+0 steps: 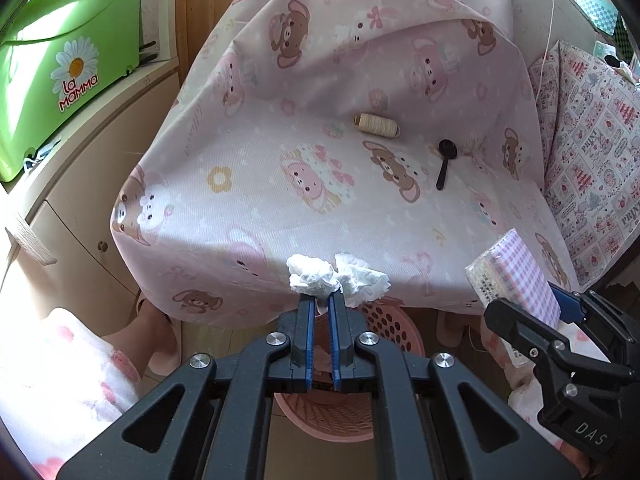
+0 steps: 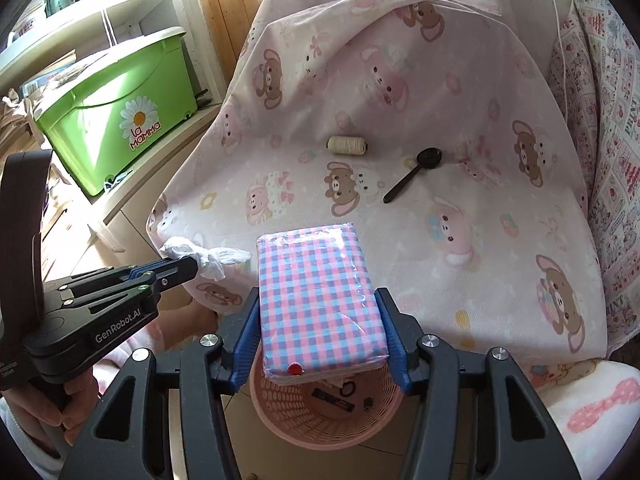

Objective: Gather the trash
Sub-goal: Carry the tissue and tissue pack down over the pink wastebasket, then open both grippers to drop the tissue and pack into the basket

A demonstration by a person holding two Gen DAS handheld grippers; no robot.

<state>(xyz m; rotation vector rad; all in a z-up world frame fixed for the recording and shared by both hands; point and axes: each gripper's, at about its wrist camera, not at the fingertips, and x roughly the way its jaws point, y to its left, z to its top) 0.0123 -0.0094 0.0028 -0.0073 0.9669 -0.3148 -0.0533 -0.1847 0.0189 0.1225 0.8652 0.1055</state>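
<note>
Right now my left gripper [image 1: 319, 300] pinches a crumpled tissue [image 1: 336, 278] at lower centre, while my right gripper [image 2: 316, 320] clamps the checked tissue pack [image 2: 320, 296]; both hang above the pink basket [image 2: 280, 420], presumably so they can drop in. Upper left, a green box [image 2: 116, 108] reads "La Mamma"; the left gripper's body says "GenRobot.AI".

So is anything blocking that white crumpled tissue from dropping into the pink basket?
Nothing visible does. The left gripper holds the crumpled tissue over the pink basket, whose mouth is open below; the checked pack in the right gripper hangs alongside, not underneath.
</note>
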